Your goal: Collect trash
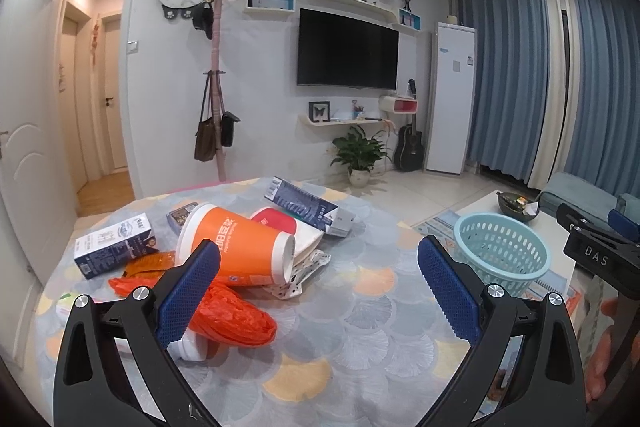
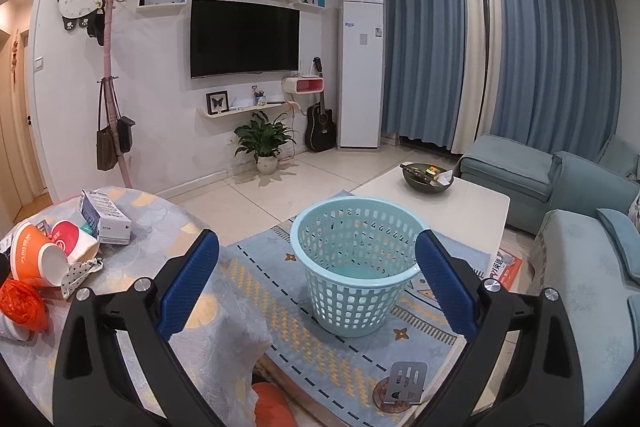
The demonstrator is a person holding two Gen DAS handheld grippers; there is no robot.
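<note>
Above the scallop-patterned tablecloth (image 1: 360,327), your left gripper (image 1: 320,279) gapes wide, empty, near the toppled orange paper cup (image 1: 236,247); your right gripper (image 2: 316,275), equally wide, frames the pale-blue perforated plastic basket (image 2: 356,267) on the rug.

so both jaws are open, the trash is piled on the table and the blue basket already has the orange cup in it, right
Not quite: the right wrist view shows the blue basket empty. The orange cup lies on its side on the table among the trash. Both sets of jaws are open.
</note>
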